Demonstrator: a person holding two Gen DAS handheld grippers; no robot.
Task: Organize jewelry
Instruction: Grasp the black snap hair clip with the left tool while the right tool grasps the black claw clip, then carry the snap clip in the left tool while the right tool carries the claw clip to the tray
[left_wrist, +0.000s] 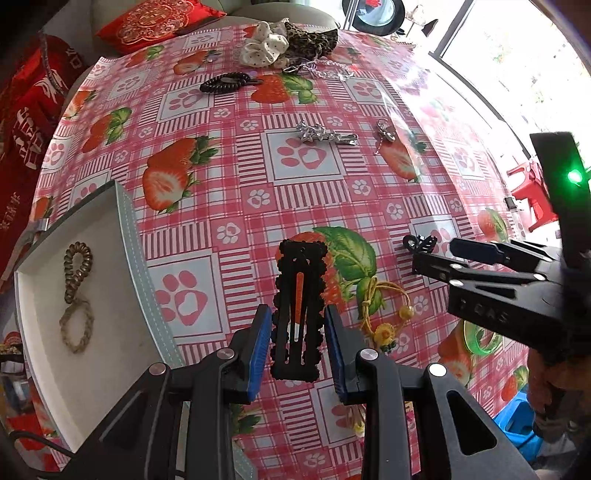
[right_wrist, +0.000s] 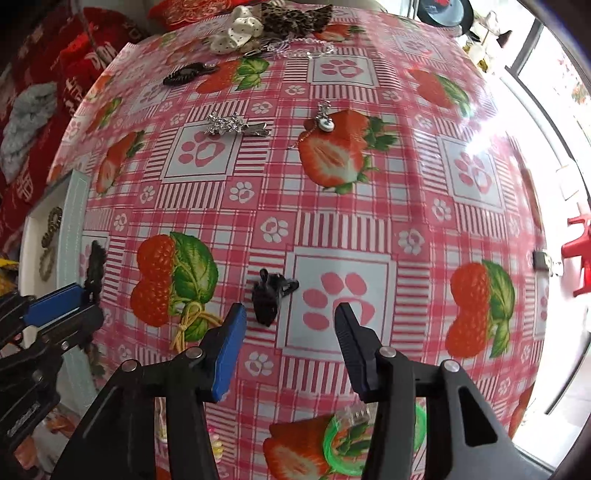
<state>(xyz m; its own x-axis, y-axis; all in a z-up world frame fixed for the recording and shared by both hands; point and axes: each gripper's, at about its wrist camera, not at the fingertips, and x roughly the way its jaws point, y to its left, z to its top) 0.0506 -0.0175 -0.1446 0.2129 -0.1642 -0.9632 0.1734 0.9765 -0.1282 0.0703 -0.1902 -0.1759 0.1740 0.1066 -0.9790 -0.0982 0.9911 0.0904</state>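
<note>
Step now: picking up hair things from the table (left_wrist: 229, 173) and putting them in the white tray (left_wrist: 122, 332); judged to be partway, with many bits left lying about.
Left gripper (left_wrist: 298, 332): closed to a narrow gap around the black snap clip (left_wrist: 299, 295), pads at both its long sides; looks held, but cannot tell if lifted off the cloth.
Black snap clip: long, flat, bumpy edges, a thin slot down the middle with the cloth showing orange and white through it.
Next for left: probably swing over to the tray just beside it, then let go gently.
Tray: already has two coiled hair ties (left_wrist: 77, 295) inside.
Right gripper (right_wrist: 290, 319): wide, holding nothing.
Small black claw clip (right_wrist: 271, 291): on the cloth just ahead of the right gripper, a bit nearer its left finger.
Next for right: likely move forward and a bit left, then close.
</note>
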